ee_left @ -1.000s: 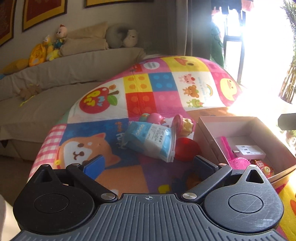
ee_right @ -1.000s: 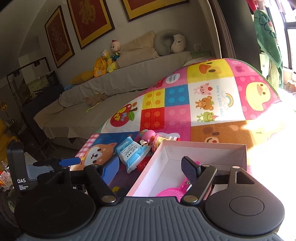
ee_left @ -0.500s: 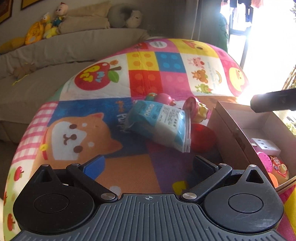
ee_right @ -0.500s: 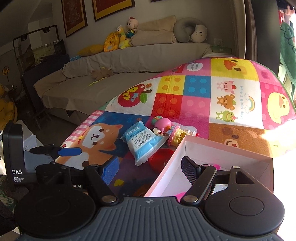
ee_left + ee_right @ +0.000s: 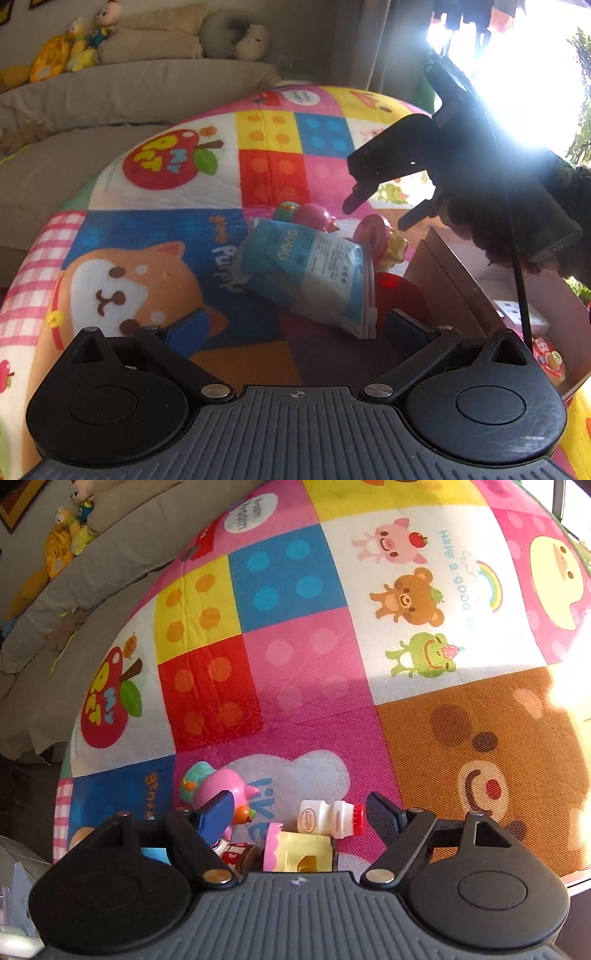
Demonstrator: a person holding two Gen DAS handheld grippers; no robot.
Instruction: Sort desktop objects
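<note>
A blue and white tissue pack [image 5: 308, 273] lies on the colourful mat just ahead of my open, empty left gripper [image 5: 295, 326]. Beside it are a pink toy [image 5: 316, 216], a pink and yellow toy [image 5: 384, 240] and a red round object [image 5: 400, 291]. My right gripper [image 5: 376, 212] hangs open above these toys in the left wrist view. In the right wrist view my right gripper [image 5: 299, 810] is open over a small white bottle with a red cap [image 5: 330, 818], a pink pig toy [image 5: 221, 790] and the yellow and pink toy [image 5: 299, 851].
An open cardboard box [image 5: 450, 280] stands at the right, holding a white plug [image 5: 517, 314] and small toys. A beige sofa [image 5: 110, 96] with plush toys lies behind the mat. The mat [image 5: 314, 657] stretches far ahead.
My right gripper swung from over the box leftward and down over the toy pile. My left gripper edged closer to the tissue pack. Both stayed open.
</note>
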